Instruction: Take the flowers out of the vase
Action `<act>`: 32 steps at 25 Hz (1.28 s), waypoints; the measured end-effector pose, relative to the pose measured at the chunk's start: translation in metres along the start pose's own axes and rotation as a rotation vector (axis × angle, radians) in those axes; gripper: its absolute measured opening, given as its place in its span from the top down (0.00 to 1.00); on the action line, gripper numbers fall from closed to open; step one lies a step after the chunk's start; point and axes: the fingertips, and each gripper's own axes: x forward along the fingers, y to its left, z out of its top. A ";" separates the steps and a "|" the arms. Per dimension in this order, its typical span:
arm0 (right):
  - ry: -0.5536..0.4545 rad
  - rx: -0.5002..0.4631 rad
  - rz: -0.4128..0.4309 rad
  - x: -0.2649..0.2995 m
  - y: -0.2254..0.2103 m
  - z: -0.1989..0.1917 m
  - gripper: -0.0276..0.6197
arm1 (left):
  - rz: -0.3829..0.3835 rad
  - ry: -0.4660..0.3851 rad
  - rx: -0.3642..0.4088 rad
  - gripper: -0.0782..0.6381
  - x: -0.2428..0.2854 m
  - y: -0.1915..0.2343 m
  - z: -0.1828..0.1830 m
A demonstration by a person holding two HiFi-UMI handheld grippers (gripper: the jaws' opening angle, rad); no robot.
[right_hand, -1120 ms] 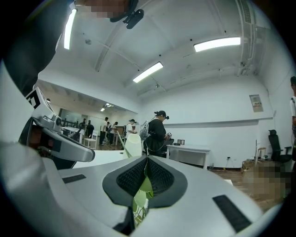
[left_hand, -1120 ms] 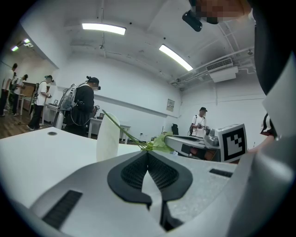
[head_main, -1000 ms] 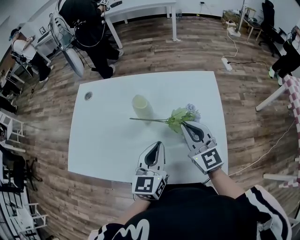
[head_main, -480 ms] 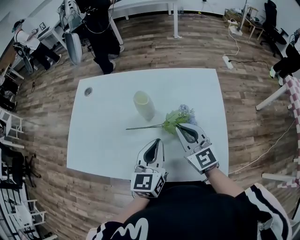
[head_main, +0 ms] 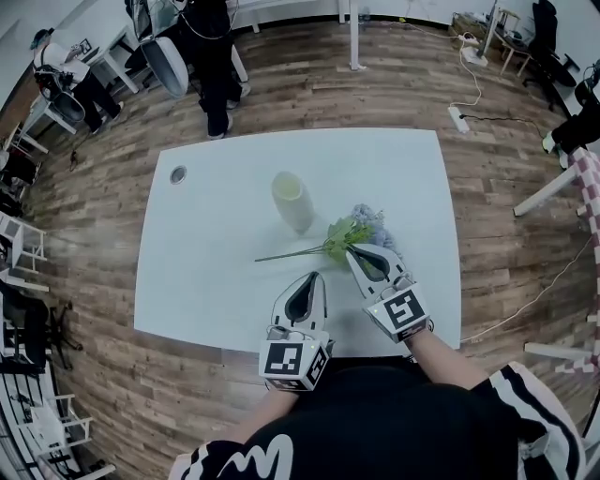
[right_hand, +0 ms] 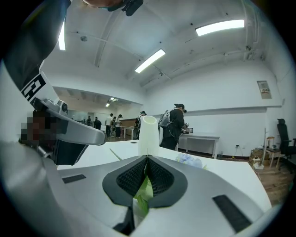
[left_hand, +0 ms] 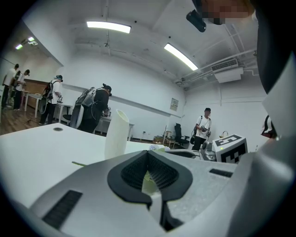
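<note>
A pale cylindrical vase (head_main: 292,200) stands upright and empty near the middle of the white table (head_main: 206,272). The flowers (head_main: 354,232), green leaves with pale blue blossoms, are out of it, just right of the vase; their thin stem (head_main: 286,253) runs left and low over the tabletop. My right gripper (head_main: 350,251) is shut on the leafy part; a green leaf (right_hand: 144,192) shows pinched between its pads, with the vase (right_hand: 148,134) and blossoms (right_hand: 189,160) beyond. My left gripper (head_main: 315,277) is shut on nothing, near the front edge, short of the stem; the vase (left_hand: 115,134) stands ahead of it.
A round cable hole (head_main: 178,174) sits in the table's far left corner. Behind the table a person (head_main: 211,56) stands by another desk (head_main: 281,7). A power strip (head_main: 458,118) and cables lie on the wooden floor at the right.
My right gripper has come down and slightly left with the flowers; the stem's free end now slants nearer to me and the tabletop. The left gripper has stayed put.
</note>
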 end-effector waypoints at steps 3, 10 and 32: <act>0.017 0.001 0.003 0.004 0.003 -0.004 0.93 | -0.001 0.000 -0.005 0.88 0.000 0.003 0.000; 0.059 0.046 0.011 0.010 0.005 -0.019 0.93 | -0.001 -0.005 -0.018 0.88 0.002 0.005 0.002; 0.007 0.023 -0.008 0.011 0.018 0.000 0.76 | -0.019 -0.017 -0.041 0.88 -0.008 0.015 0.003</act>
